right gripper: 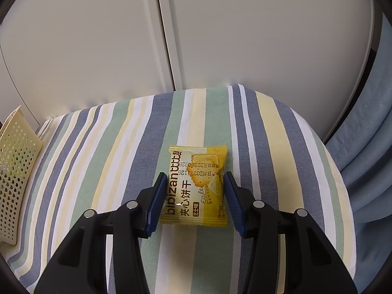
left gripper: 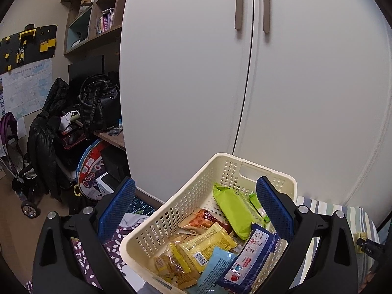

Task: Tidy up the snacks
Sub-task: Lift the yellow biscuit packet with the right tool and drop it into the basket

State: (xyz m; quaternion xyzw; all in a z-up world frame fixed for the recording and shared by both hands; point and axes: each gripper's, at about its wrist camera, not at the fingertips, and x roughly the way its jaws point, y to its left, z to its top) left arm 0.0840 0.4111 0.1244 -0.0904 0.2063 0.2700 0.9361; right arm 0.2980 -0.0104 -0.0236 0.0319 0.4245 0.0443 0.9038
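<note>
A cream perforated basket (left gripper: 220,158) holds several snack packets: a green one (left gripper: 232,210), a yellow one (left gripper: 208,245), a dark blue and white one (left gripper: 252,257) and a pale blue one (left gripper: 215,269). My left gripper (left gripper: 196,183) hangs open above it, fingers wide apart and holding nothing. In the right wrist view a yellow biscuit packet (right gripper: 196,183) lies flat on the striped cloth (right gripper: 269,147). My right gripper (right gripper: 193,178) is open, one blue pad close to each side of the packet. The basket wall (right gripper: 14,161) shows at the far left there.
White wardrobe doors (left gripper: 245,85) rise right behind the striped surface. A blue curtain (right gripper: 367,159) hangs at the right. To the left are a purple leaf-print cloth (left gripper: 85,257), a desk with a black bag (left gripper: 100,103), a black jacket (left gripper: 41,147) and a stroller (left gripper: 17,171).
</note>
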